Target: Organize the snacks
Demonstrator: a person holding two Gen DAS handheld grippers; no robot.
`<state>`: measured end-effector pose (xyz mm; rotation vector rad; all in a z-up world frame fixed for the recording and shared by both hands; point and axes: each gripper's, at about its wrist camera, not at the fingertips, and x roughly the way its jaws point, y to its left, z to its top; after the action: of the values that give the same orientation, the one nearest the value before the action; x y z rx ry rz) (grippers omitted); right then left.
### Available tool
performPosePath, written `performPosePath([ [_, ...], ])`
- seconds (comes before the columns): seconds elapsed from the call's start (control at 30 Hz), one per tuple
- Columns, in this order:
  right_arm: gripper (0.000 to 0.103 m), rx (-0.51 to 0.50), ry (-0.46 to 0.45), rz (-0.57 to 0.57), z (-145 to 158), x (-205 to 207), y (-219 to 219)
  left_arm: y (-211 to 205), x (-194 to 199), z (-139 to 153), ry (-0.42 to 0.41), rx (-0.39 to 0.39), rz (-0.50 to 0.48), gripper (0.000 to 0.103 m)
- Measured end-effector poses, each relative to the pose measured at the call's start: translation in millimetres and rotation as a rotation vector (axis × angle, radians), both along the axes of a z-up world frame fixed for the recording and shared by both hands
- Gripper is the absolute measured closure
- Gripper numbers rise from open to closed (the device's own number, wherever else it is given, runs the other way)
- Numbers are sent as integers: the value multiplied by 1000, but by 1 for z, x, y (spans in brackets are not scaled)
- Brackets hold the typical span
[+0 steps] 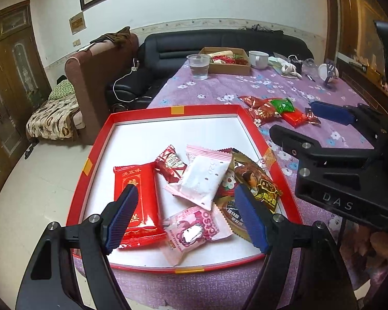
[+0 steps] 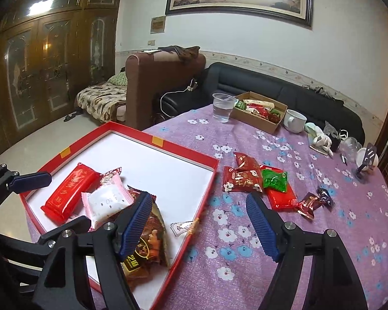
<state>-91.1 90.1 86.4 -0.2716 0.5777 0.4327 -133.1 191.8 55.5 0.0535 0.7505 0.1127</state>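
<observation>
From where I stand, the left hand-held gripper hangs over the red tray with its jaws wide and nothing between the pads; below it lie the long red packet, the white-and-pink packet and a brown one, already sorted in. The right hand-held gripper straddles the tray's right rim, jaws spread wide and holding nothing. The next job looks to be the loose snacks on the desk: the red pouches, the green packet and two small dark candies. Best to take the top packet by its edge, since they overlap. Farther back, the water cup, cardboard box and mug sit well clear.
</observation>
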Motion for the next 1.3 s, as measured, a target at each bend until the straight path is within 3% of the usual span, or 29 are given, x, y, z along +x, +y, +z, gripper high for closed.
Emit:
performPosePath([
  [1.3, 26, 20, -4, -43, 1, 26, -27, -21, 30, -13, 59, 30, -22, 26],
])
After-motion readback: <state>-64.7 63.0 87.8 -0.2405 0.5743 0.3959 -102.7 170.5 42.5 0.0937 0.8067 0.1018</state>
